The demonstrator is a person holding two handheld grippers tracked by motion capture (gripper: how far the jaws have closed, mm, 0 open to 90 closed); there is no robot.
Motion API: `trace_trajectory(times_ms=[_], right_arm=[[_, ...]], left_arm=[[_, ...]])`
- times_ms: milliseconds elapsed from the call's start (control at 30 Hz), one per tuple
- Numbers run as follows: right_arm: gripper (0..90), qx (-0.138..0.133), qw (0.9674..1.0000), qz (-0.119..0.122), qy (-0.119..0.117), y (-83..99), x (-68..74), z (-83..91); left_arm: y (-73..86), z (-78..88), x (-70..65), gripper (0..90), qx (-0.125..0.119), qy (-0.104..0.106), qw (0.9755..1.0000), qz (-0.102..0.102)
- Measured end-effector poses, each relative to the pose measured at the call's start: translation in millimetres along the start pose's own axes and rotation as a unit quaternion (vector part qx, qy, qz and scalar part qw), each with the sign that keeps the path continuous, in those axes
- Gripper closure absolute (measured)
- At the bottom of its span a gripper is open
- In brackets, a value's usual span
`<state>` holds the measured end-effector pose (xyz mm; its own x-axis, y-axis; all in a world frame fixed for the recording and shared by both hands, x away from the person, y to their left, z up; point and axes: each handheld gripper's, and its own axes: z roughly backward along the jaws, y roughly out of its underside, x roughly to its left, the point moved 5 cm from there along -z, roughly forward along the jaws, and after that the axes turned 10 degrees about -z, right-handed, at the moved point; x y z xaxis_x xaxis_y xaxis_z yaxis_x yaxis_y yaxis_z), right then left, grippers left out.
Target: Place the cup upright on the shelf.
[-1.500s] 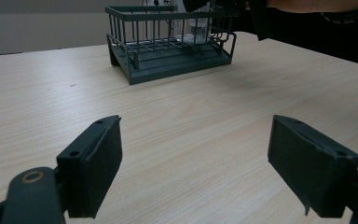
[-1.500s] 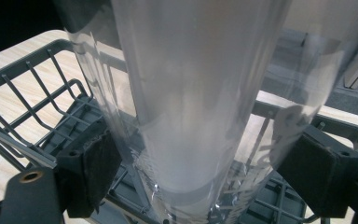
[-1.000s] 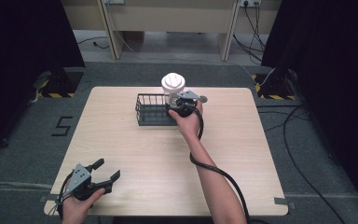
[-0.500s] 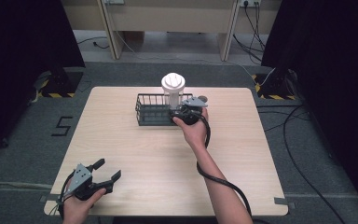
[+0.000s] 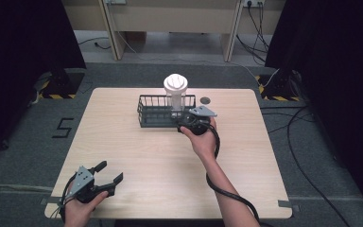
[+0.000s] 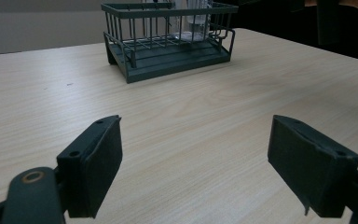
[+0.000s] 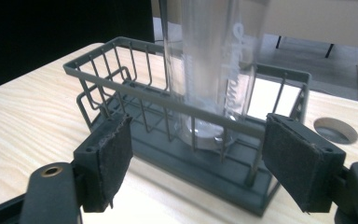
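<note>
A dark grey wire basket [image 5: 157, 109] stands at the back middle of the wooden table [image 5: 137, 156]. A clear tall bottle with a white lid [image 5: 176, 90] stands upright in its right end. In the right gripper view the bottle [image 7: 214, 56] rises just behind the basket's front rail [image 7: 168, 98]. My right gripper [image 5: 185, 124] is open, right in front of the basket, with nothing between its pads [image 7: 109, 161]. My left gripper [image 5: 109, 171] rests open near the table's front left corner, its pads [image 6: 95, 165] wide apart over bare wood, the basket [image 6: 168, 39] far ahead.
A round cable hole [image 5: 205, 100] lies in the tabletop right of the basket. A black cable [image 5: 227, 191] trails along the right forearm. Desk legs and floor cables lie beyond the table's far edge.
My right gripper has drawn back from the bottle toward the person and now sits in front of the basket. The bottle stays upright in the basket. The left gripper has not moved.
</note>
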<state>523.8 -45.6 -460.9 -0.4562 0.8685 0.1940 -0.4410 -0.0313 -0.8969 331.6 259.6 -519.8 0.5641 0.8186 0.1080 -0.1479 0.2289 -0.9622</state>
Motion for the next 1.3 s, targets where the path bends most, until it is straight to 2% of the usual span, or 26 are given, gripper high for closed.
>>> trace_trajectory(times_ms=[400,700,1300], right_arm=[[24.3,0.001,1.0,0.002,-0.005,11.3,-5.7,25.0],[24.3,0.011,0.9999,0.007,0.002,25.1,-14.4,40.5],[23.6,0.013,0.9998,0.008,0.009,43.8,-28.7,69.6]], left_arm=[[0.6,0.0,-0.5,17.3,0.002,-0.001,1.0,0.001],[1.1,0.6,-0.2,17.2,0.002,-0.003,1.0,0.002],[1.4,1.3,0.2,17.1,0.002,-0.006,1.0,0.002]])
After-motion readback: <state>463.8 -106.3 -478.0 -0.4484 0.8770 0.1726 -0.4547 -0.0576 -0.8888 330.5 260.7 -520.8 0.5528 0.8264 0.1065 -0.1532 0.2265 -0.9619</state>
